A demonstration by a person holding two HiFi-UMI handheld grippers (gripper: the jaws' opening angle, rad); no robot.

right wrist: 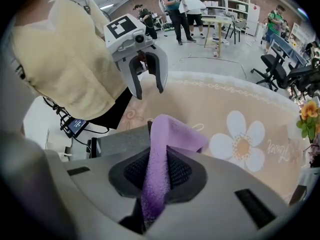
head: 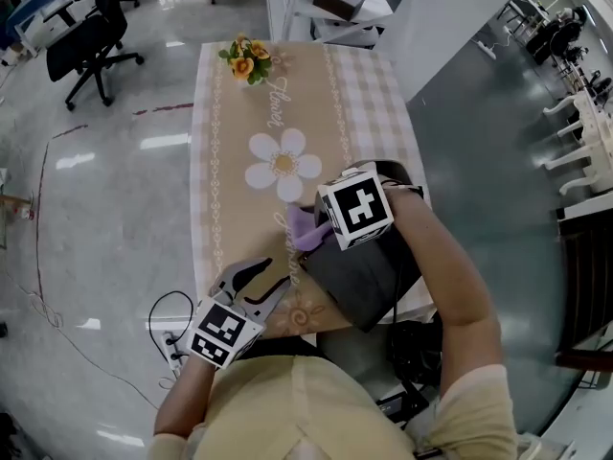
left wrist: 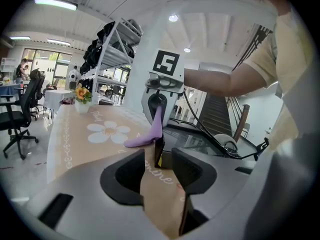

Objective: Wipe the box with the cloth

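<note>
A dark grey box point(head: 362, 278) lies at the near right corner of the table point(head: 225, 161), which has a beige flowered cloth. My right gripper point(head: 321, 234) points down over the box's far left edge, shut on a purple cloth point(head: 306, 228). The cloth's loose end rests at that edge. In the right gripper view the purple cloth point(right wrist: 159, 164) runs up between the jaws, with the box point(right wrist: 122, 140) just beyond. My left gripper point(head: 264, 282) hovers at the table's front edge, left of the box, open with only tablecloth between its jaws. Its own view shows the box point(left wrist: 200, 141) ahead.
A small pot of orange flowers point(head: 247, 60) stands at the table's far end. An office chair point(head: 91, 41) is on the floor at far left. A power strip and cables point(head: 170, 341) lie on the floor beside the table. Several people point(right wrist: 180, 4) stand far back.
</note>
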